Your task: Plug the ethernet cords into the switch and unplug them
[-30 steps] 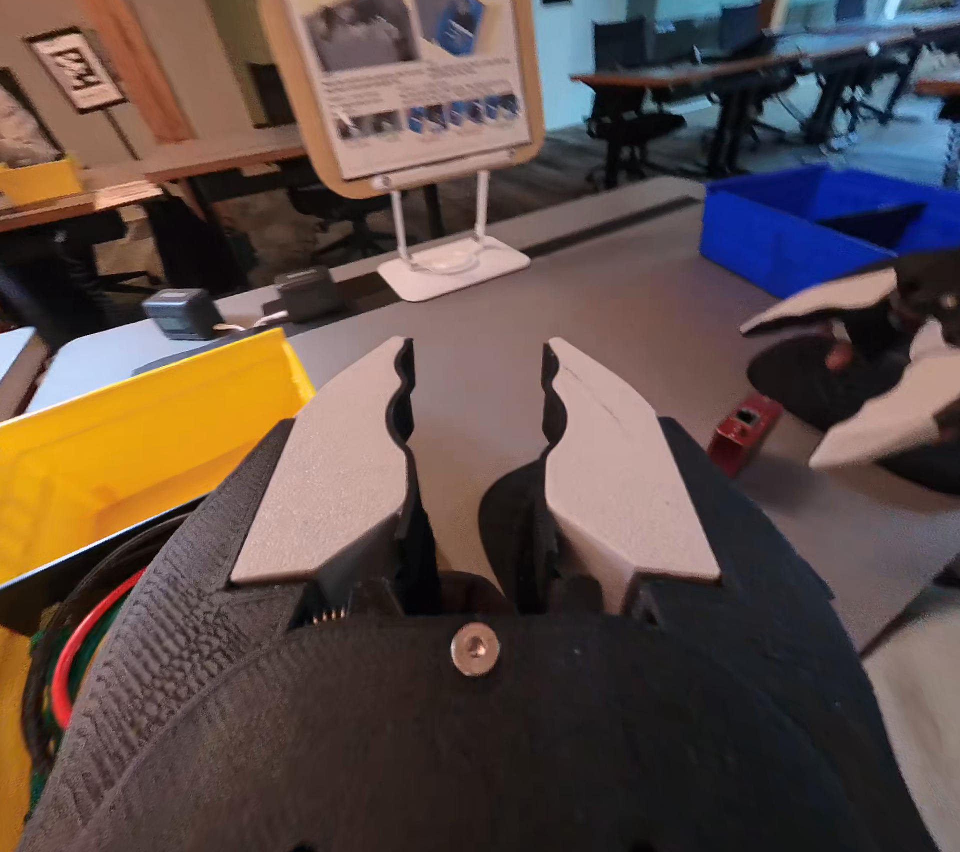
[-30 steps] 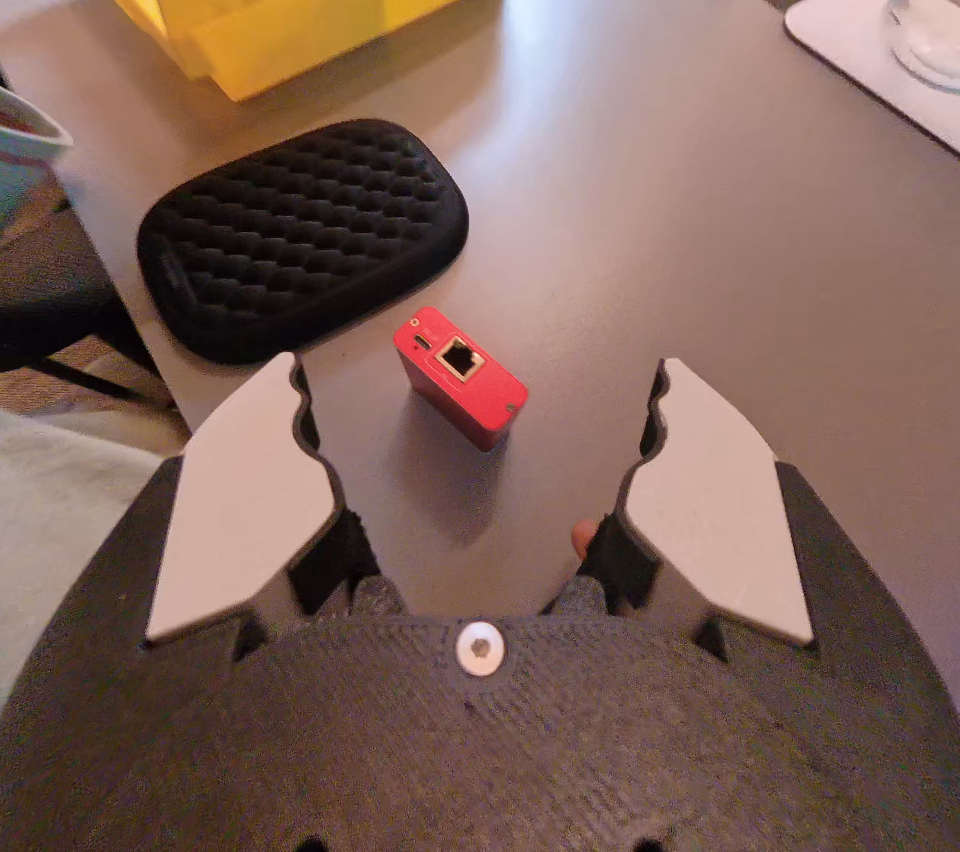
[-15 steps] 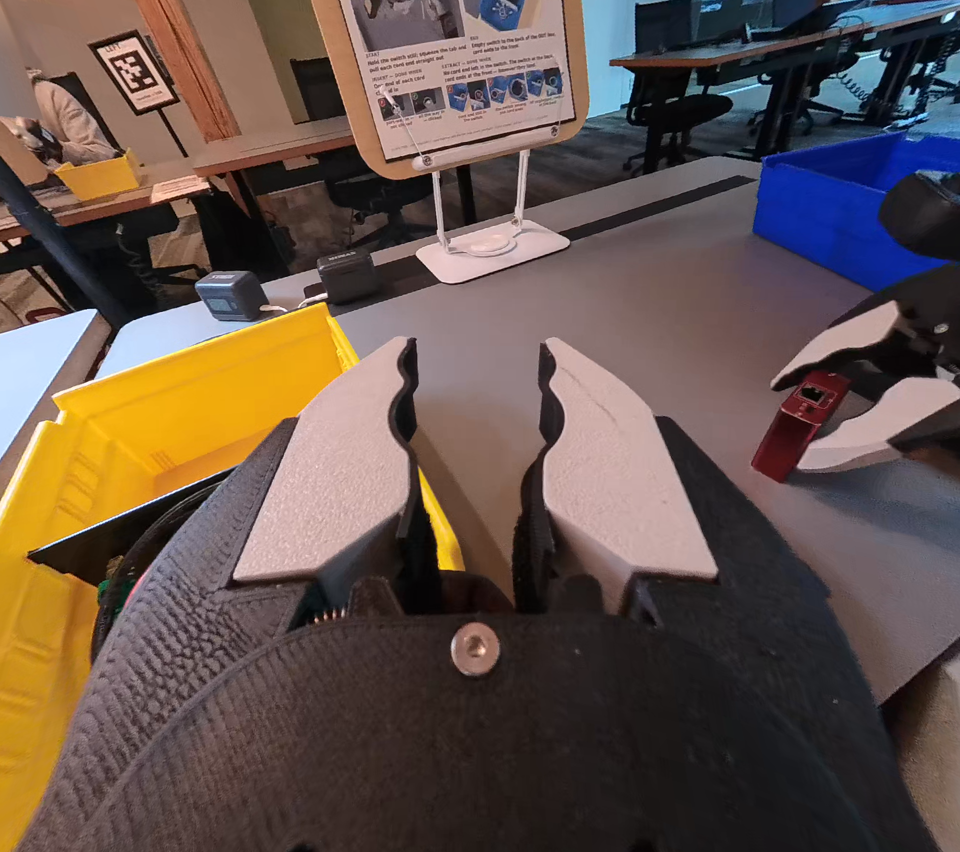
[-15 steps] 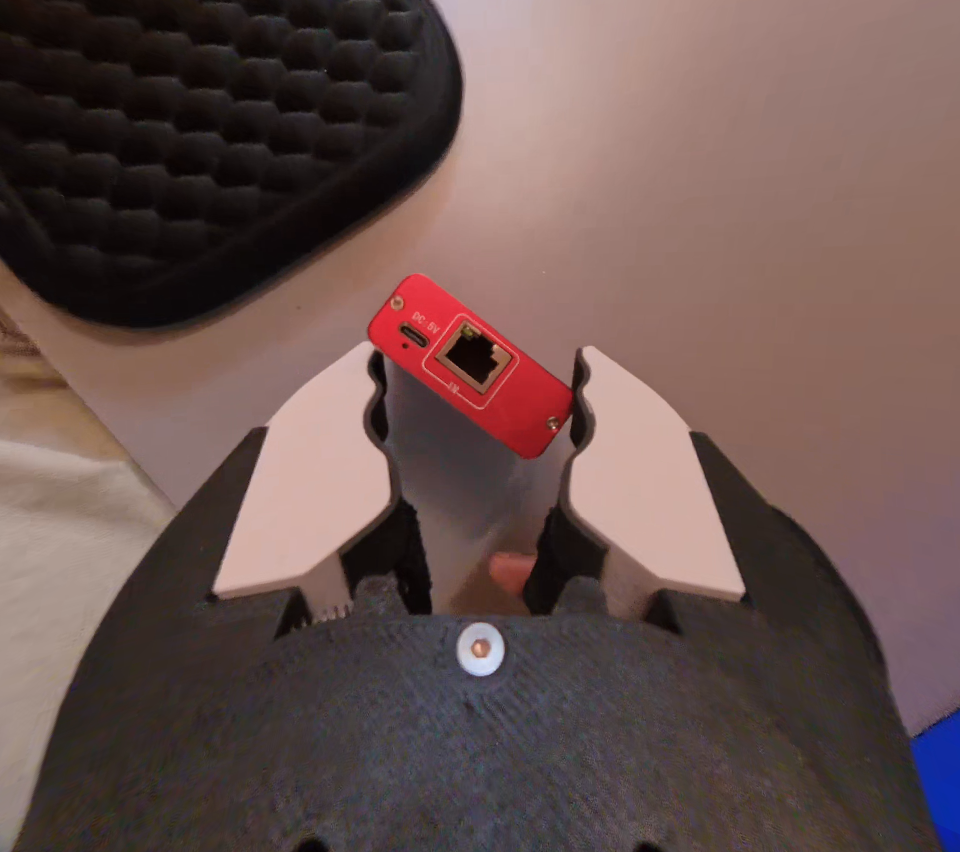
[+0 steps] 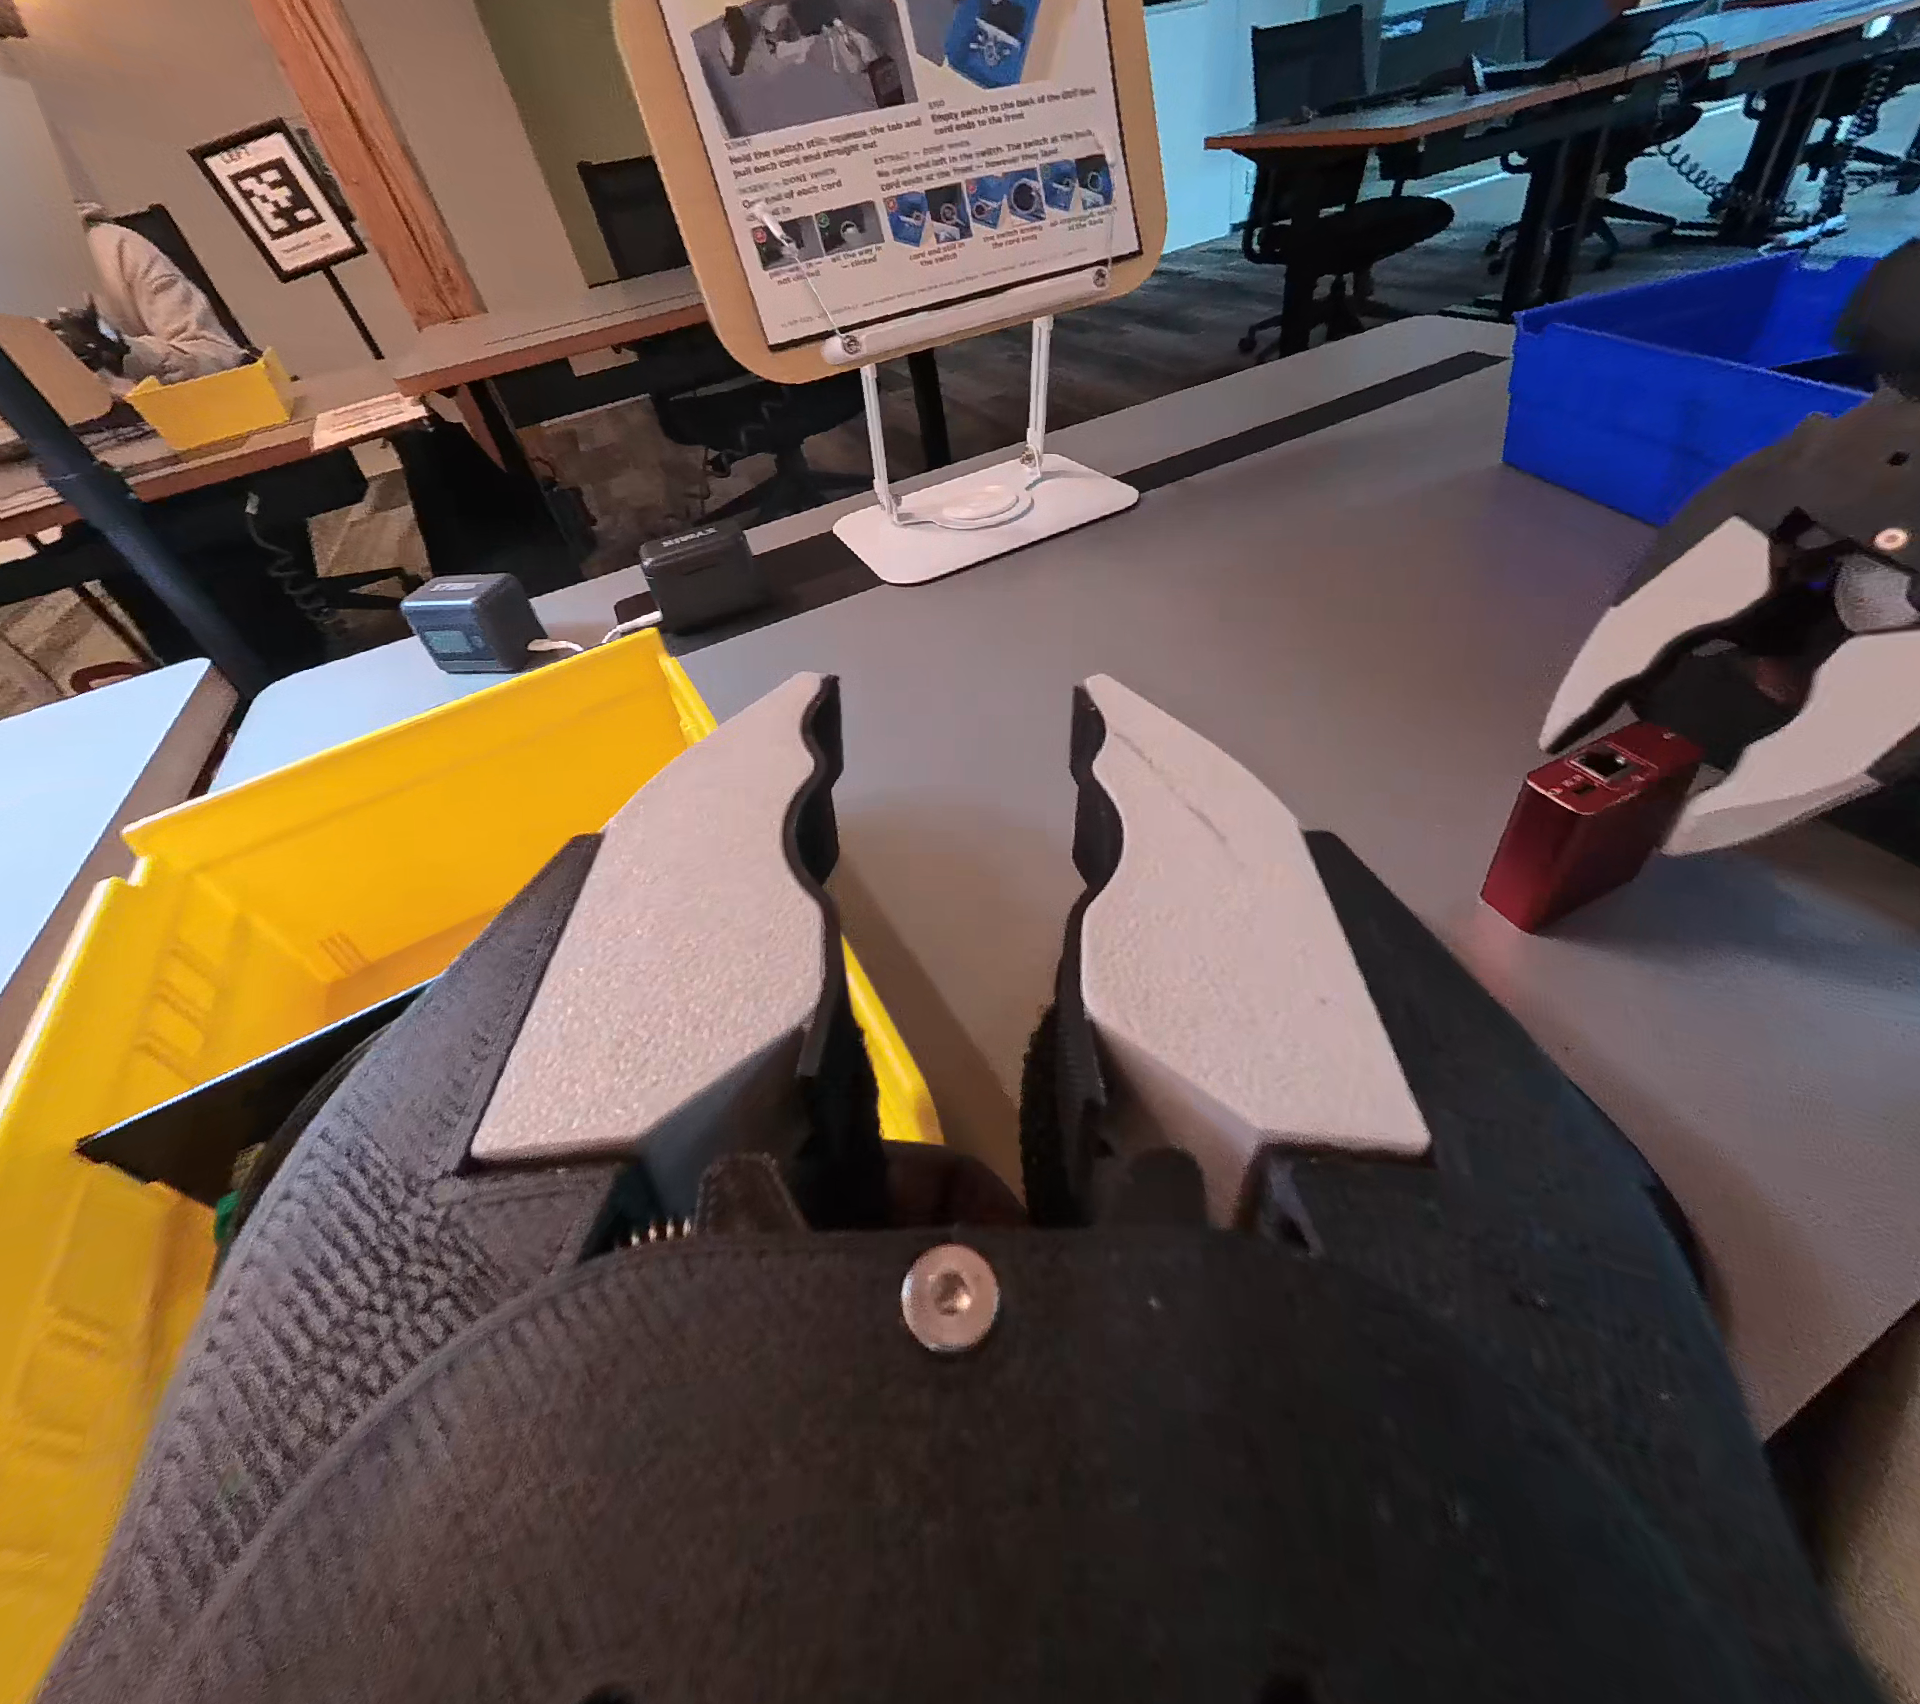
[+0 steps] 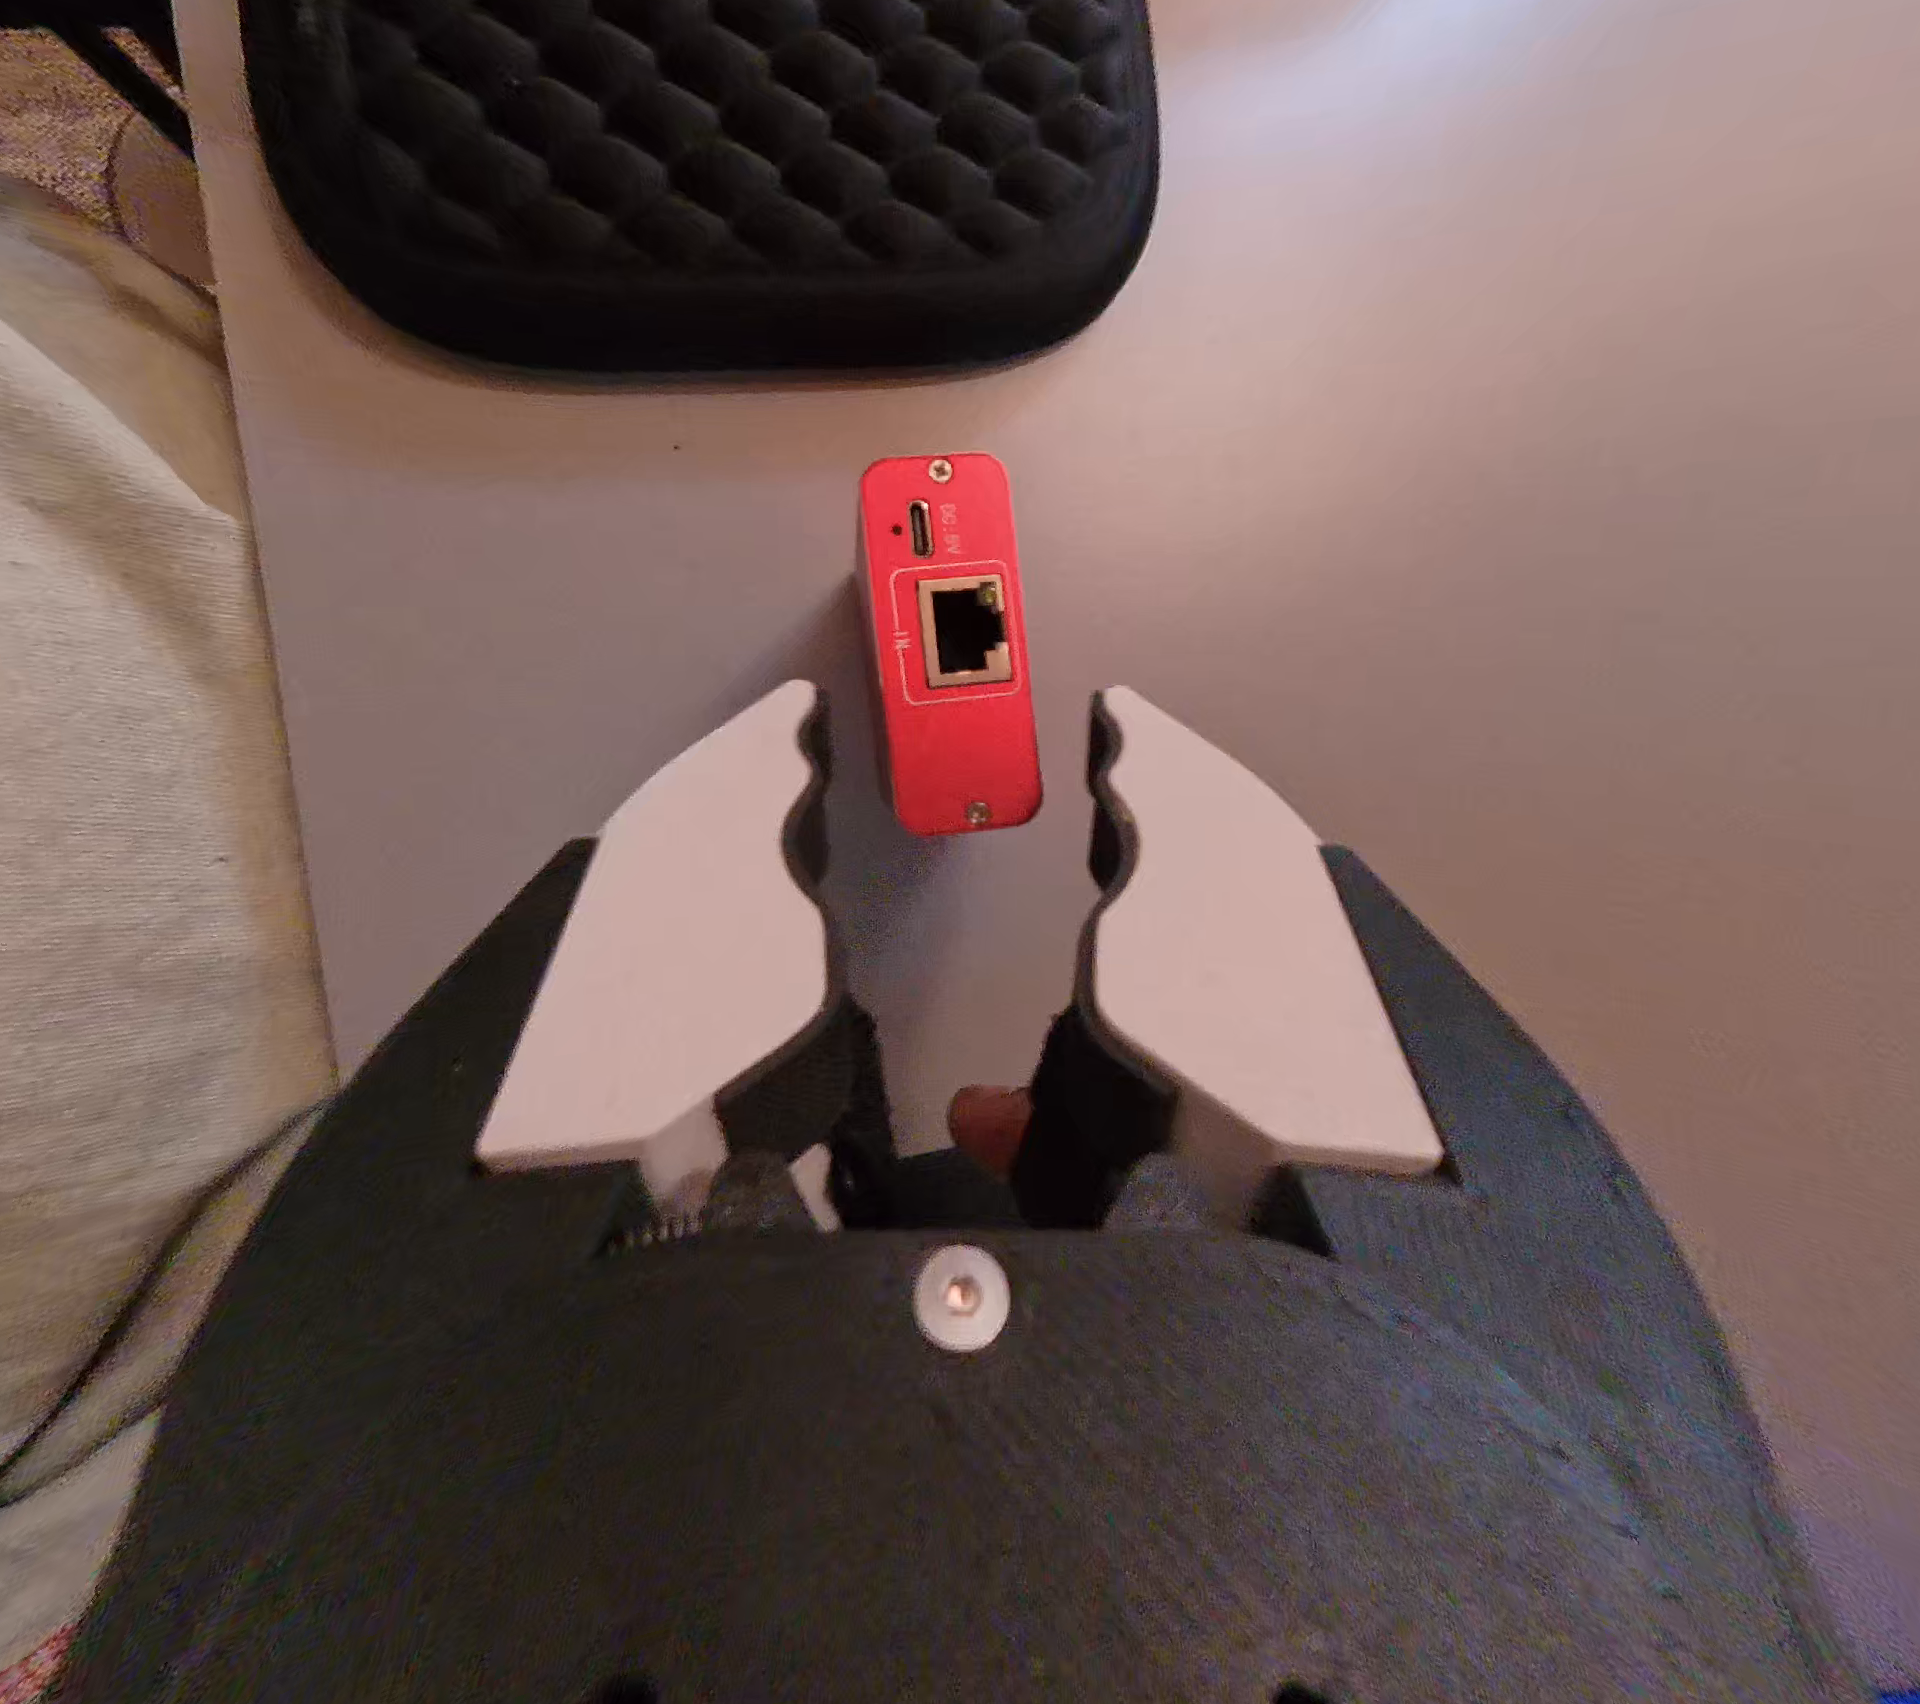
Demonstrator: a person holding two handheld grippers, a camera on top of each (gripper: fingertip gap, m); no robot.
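Gray table holds a small red switch standing on end beside a bumpy black pad. My right gripper hangs over it, fingers apart, gripping nothing. My left gripper waits by a yellow bin, fingers apart, empty.

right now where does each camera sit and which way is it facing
Left wrist view: sits on the left gripper, looking level across the grey table past the yellow bin toward the sign stand; its own open fingers show.
Right wrist view: sits on the right gripper, looking steeply down at the red switch and black pad; its open fingers and a fingertip show.
Shared: the red switch, the right gripper and the table.
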